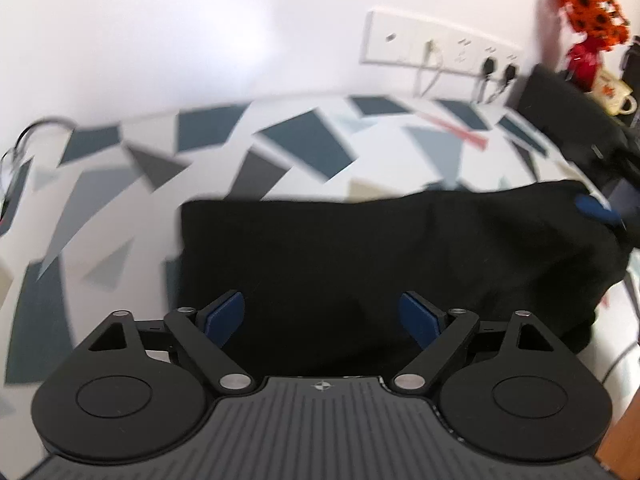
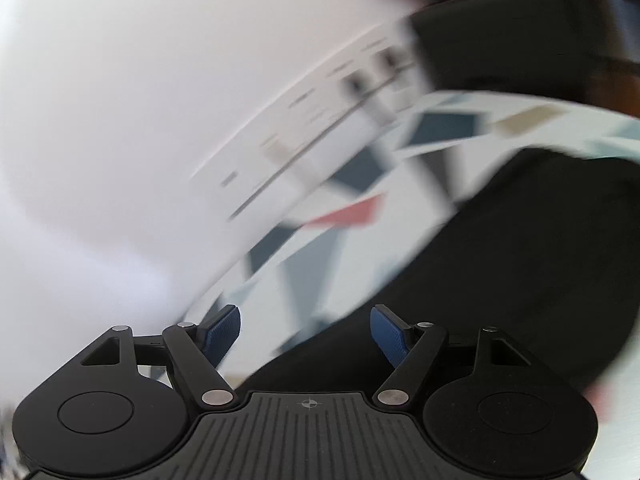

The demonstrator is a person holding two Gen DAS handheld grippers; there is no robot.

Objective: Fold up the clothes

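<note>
A black garment [image 1: 380, 256] lies folded into a broad rectangle on a tablecloth of grey, blue and white triangles [image 1: 280, 140]. My left gripper [image 1: 322, 316] hovers over its near edge, open, blue pads wide apart with nothing between them. At the garment's right end a blue pad of the other gripper [image 1: 596, 208] shows. In the blurred, tilted right wrist view the same black garment [image 2: 500, 260] fills the lower right. My right gripper [image 2: 306, 334] stands open above the garment's edge, nothing between its pads.
A white wall socket strip [image 1: 440, 44] with plugs and cables sits behind the table. Orange flowers in a red vase [image 1: 588, 20], a mug [image 1: 614, 92] and a black object [image 1: 568, 116] crowd the back right. Cables [image 1: 24, 140] hang at the far left.
</note>
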